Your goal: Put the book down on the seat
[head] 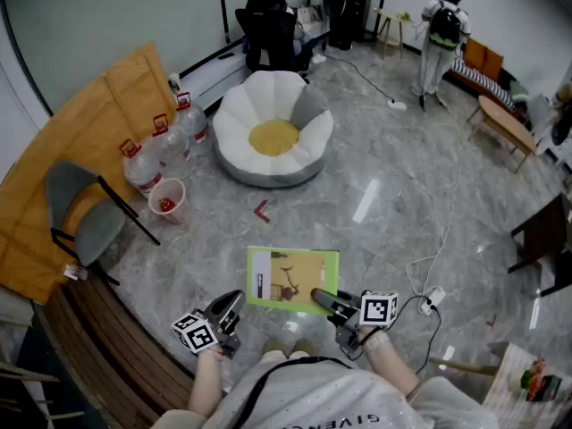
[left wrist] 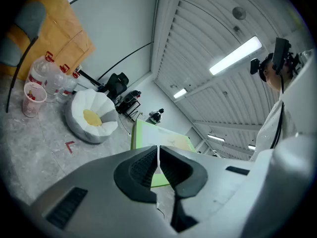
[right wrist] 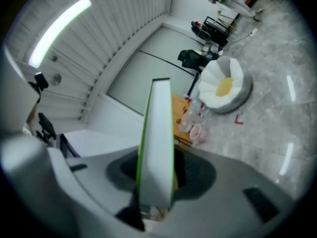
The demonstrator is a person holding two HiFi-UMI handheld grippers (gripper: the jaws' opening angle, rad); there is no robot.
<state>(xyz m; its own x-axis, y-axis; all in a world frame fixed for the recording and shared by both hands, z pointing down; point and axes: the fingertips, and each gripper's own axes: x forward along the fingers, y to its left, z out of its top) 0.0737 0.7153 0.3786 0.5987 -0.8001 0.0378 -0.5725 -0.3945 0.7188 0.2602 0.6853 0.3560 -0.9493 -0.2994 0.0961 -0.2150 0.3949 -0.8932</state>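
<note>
A book (head: pixel 290 275) with a green border lies flat in the air low in the head view. My right gripper (head: pixel 327 300) is shut on its near right edge. In the right gripper view the book (right wrist: pixel 157 143) stands edge-on between the jaws of that gripper (right wrist: pixel 157 175). My left gripper (head: pixel 231 302) hangs just left of the book with its jaws shut and empty. In the left gripper view the closed jaws (left wrist: pixel 158 155) show with the book (left wrist: pixel 163 138) behind them. The seat, a white flower-shaped cushion with a yellow centre (head: pixel 273 137) (left wrist: pixel 91 117) (right wrist: pixel 223 86), sits on the floor further ahead.
Left of the cushion stand water bottles (head: pixel 165 146) and a cup (head: pixel 167 199), with a grey chair (head: pixel 85 217) and brown cardboard (head: pixel 80 123) beyond. A red mark (head: pixel 261 210) lies between book and cushion. A cable and power strip (head: pixel 431 298) trail at right. People (head: pixel 442 34) stand far back.
</note>
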